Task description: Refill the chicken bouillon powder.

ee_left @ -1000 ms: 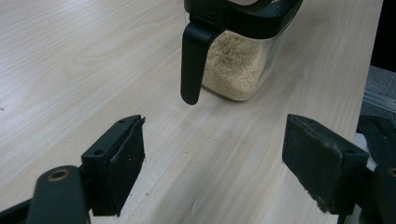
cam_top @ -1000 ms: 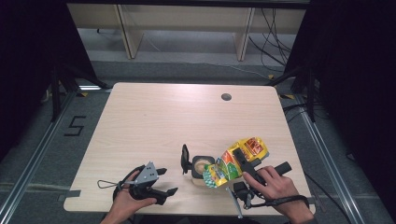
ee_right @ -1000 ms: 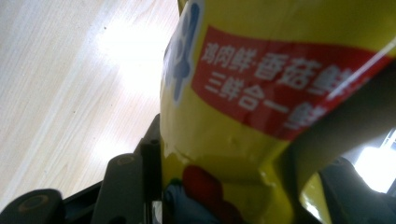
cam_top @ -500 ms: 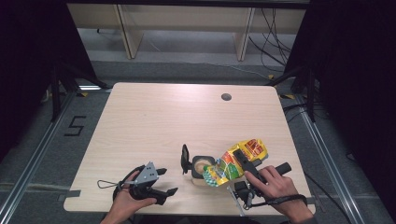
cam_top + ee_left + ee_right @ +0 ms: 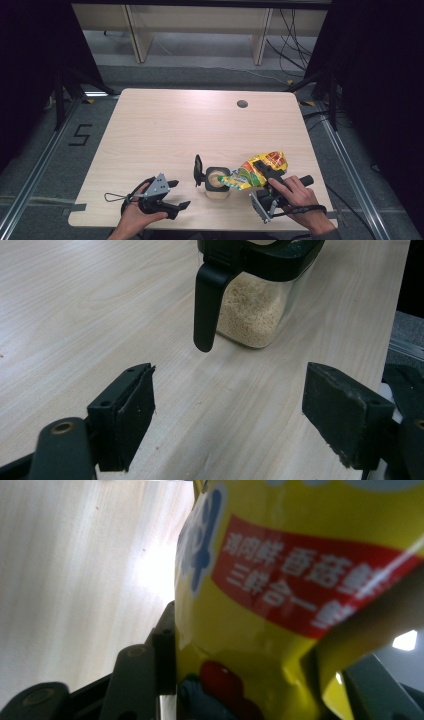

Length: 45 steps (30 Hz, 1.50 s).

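Observation:
A clear container (image 5: 217,181) of beige granules (image 5: 250,310) stands near the table's front edge, its black lid (image 5: 198,170) flipped up on the left side. My right gripper (image 5: 265,167) is shut on a yellow snack bag (image 5: 272,159). The bag lies tilted, with its open end over the container's mouth. In the right gripper view the bag (image 5: 280,605) sits pinched between the jaws of the right gripper (image 5: 260,670). My left gripper (image 5: 179,194) rests on the table to the container's left, open and holding nothing. Its jaws (image 5: 235,410) point at the container.
The wooden table (image 5: 165,130) has a cable hole (image 5: 242,104) at the back right. Its front edge runs just under both hands. Dark frame posts and a shelf unit stand beyond the far edge.
The bag's open end has shifted slightly left and down over the container. The left gripper has not moved.

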Available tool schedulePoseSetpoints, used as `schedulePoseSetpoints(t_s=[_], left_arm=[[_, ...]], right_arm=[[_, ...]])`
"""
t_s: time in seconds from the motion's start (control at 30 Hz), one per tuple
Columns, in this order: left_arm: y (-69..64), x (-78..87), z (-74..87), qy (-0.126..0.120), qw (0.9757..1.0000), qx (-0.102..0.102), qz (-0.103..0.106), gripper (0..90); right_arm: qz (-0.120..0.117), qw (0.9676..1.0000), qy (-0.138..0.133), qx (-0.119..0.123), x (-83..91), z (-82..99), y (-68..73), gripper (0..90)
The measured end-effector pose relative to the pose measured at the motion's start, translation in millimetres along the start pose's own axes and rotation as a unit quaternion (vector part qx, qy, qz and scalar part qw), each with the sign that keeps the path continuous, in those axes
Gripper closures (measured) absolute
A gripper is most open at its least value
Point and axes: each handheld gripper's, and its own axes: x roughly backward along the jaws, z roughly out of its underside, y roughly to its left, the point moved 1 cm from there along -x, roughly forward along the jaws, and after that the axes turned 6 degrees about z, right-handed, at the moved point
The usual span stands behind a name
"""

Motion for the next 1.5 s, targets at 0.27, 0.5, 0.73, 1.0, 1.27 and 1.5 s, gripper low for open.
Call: schedulePoseSetpoints(t_s=[0.27, 0.5, 0.73, 1.0, 1.27, 1.5], left_arm=[[-0.6, 0.2, 0.0, -0.003, 1.0, 0.006, -0.005, 20.7], [-0.5, 0.1, 0.2, -0.001, 1.0, 0.004, -0.002, 20.7], [-1.0, -0.3, 0.5, -0.007, 0.9999, 0.007, -0.004, 20.7], [-0.5, 0.1, 0.3, -0.001, 1.0, 0.005, -0.002, 20.7], [-0.7, 0.6, 0.1, 0.0, 1.0, 0.005, -0.006, 20.6], [-0.5, 0.6, -0.1, 0.0, 1.0, 0.001, -0.004, 20.7]], right_arm=[[-0.021, 0.9983, -0.012, -0.053, -2.2, 7.0, 2.6, 52.8], [-0.022, 0.9977, -0.026, -0.058, -1.2, 7.5, 3.5, 53.3], [-0.034, 0.9945, -0.039, -0.09, -1.0, 12.7, 4.5, 53.9], [-0.041, 0.9907, -0.04, -0.124, -1.4, 22.4, 8.3, 54.5], [-0.049, 0.9901, -0.045, -0.124, -2.4, 24.8, 10.3, 55.3], [-0.052, 0.9884, -0.051, -0.133, -3.5, 25.7, 10.2, 56.2]])
